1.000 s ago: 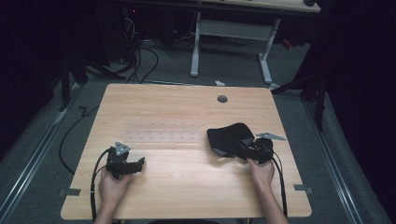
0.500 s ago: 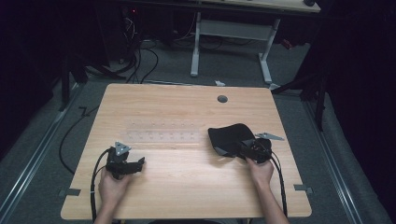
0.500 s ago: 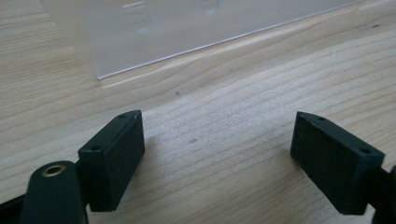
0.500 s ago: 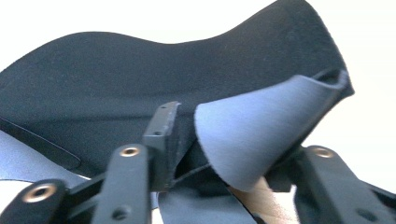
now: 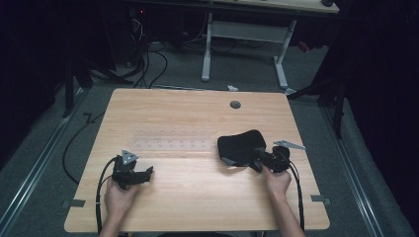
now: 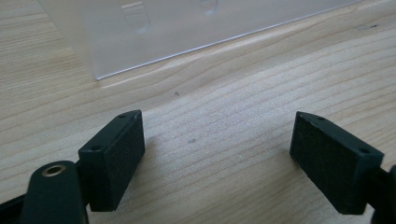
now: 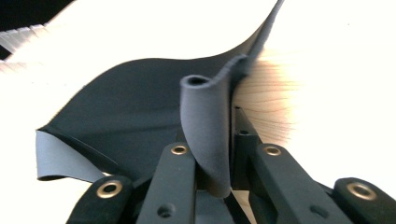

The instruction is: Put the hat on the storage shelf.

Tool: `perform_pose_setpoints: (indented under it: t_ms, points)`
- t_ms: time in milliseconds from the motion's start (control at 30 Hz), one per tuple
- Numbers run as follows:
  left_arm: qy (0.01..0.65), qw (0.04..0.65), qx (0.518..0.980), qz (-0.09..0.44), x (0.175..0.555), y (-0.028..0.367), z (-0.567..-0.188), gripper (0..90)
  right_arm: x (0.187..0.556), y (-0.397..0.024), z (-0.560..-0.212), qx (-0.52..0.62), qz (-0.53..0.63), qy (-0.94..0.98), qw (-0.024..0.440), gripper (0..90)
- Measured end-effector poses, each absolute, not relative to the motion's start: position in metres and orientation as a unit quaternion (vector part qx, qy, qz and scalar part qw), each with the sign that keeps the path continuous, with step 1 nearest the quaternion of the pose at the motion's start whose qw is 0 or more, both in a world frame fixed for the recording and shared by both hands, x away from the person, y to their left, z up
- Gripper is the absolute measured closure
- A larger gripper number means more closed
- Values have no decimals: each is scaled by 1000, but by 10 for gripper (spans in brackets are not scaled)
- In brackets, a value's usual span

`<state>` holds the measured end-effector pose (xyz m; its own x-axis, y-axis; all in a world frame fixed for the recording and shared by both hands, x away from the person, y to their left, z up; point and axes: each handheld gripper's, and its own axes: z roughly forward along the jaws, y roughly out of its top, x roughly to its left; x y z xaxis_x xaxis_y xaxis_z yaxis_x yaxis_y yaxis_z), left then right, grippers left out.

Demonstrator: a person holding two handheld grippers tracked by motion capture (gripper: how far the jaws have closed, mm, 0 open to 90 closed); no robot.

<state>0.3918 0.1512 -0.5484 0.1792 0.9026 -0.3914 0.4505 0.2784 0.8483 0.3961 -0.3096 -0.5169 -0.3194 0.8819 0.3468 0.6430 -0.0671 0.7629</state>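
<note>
- Table (image 5: 197, 197): pale wood, fine straight grain, rounded corners, a small round grey grommet (image 5: 235, 104) near the far edge.
- Clear plastic sheet (image 5: 172, 144): flat at the table's middle, faint rows of small dimples; in the left gripper view a smooth, milky slab with a sharp straight edge (image 6: 187, 28), just beyond the jaws.
- Black mat (image 5: 242, 147): thin, floppy, foam-like, matte dark top and grey underside, rounded outline; right of the clear sheet, near the table's right side; near edge lifted and folded into a narrow loop (image 7: 208, 121).
- Right gripper (image 5: 261, 159): black, jaws just closed, clenched on the mat's folded edge, pads pressing the doubled layer.
- Left gripper (image 5: 148, 172): black, with a grey three-cornered plate on top, resting at the table's near left; released, its flat rubbery pads (image 6: 114, 156) wide apart over bare wood.
</note>
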Motion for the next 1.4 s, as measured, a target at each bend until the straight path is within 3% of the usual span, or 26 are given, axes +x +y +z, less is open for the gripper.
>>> perform_pose_setpoints:
  t_ms: [633,1133,1400]
  points:
    - [602,527,561,214,392,151,-548,199,375,-317,-495,539,437,696,185,849]
    - [604,521,566,208,389,150,-546,198,348,-323,-477,528,442,699,191,850]
    - [569,567,564,193,373,143,-528,200,335,-318,-471,518,451,702,187,850]
